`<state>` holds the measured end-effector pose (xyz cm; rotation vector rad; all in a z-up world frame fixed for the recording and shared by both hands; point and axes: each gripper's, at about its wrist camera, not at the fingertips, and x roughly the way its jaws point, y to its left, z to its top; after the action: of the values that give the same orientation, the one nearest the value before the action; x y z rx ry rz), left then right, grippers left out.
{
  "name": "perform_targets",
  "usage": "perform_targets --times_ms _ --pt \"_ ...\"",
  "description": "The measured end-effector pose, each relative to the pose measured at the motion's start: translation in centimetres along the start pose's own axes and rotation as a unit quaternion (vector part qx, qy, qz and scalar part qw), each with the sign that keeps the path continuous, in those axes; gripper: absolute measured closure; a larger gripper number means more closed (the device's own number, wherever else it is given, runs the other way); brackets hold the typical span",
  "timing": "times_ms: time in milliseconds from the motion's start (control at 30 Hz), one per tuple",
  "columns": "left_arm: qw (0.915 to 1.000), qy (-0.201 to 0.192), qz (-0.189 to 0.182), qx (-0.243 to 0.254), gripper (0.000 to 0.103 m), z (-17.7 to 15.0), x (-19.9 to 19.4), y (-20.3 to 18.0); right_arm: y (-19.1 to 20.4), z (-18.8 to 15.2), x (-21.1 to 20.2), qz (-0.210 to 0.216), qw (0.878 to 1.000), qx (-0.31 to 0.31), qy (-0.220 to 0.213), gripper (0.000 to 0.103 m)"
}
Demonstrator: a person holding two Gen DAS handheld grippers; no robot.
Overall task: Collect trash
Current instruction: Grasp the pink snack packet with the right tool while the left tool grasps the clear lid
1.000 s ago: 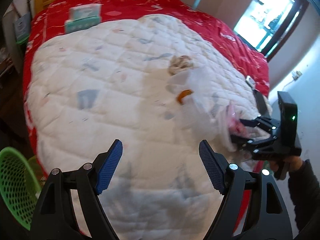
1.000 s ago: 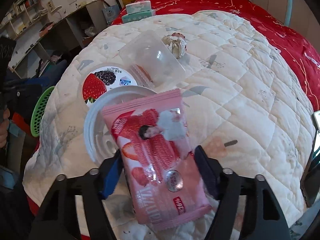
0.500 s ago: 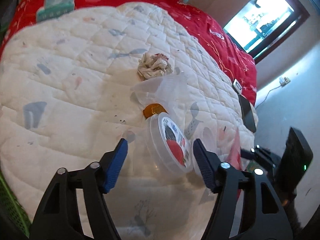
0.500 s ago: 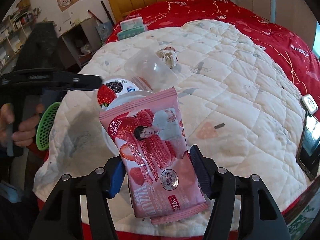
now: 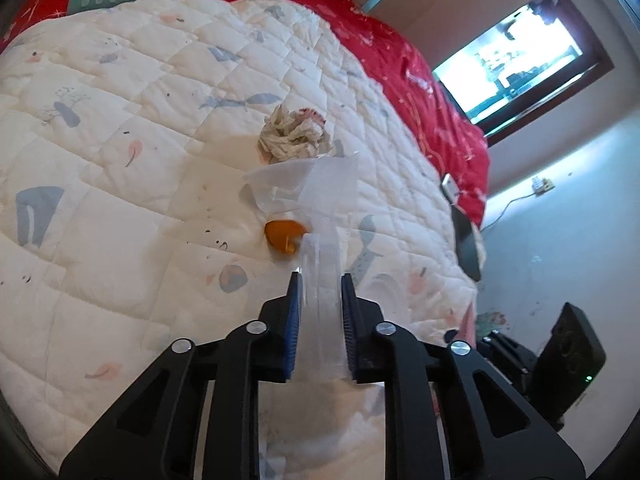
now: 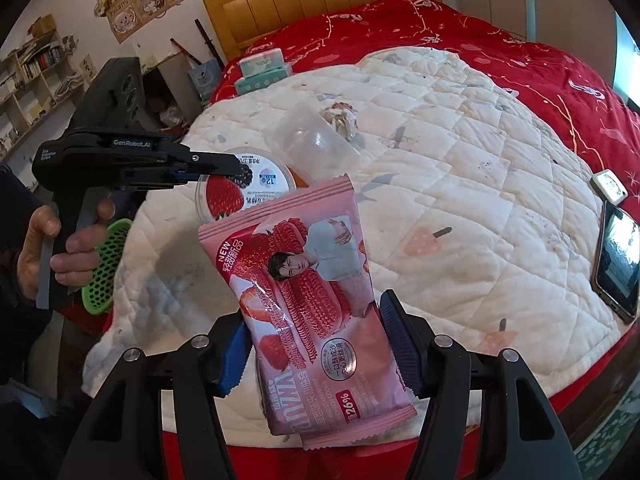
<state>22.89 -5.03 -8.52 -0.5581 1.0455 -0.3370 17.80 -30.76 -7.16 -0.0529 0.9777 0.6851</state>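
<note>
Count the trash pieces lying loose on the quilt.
3: crumpled tissue mid-quilt; clear plastic cup on its side just in front of it; orange scrap at the cup's near side. The raised pink wrapper may hide more.

left hand-held gripper (image 5: 319, 280) – jaws just closed on clear lidded cup (image 5: 322, 276) | pink wrapper (image 6: 316, 300) – lifted higher

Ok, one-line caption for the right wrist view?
Right gripper holds pink strawberry snack packet above white quilted bed cover.
</note>
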Motion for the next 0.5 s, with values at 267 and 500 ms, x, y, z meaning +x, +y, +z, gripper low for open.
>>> perform_targets --times_ms 267,500 --pt "0.9989 -0.033 -0.034 -0.002 0.087 -1.6 -5.3 0.6 3.7 -0.1 -1.3 0.012 1.0 0.0 -0.022 0.044" --pt "0.9966 -0.067 -0.049 -0.005 0.087 -4.1 -10.6 2.3 8.0 0.1 -0.9 0.033 0.999 -0.01 -0.027 0.044"
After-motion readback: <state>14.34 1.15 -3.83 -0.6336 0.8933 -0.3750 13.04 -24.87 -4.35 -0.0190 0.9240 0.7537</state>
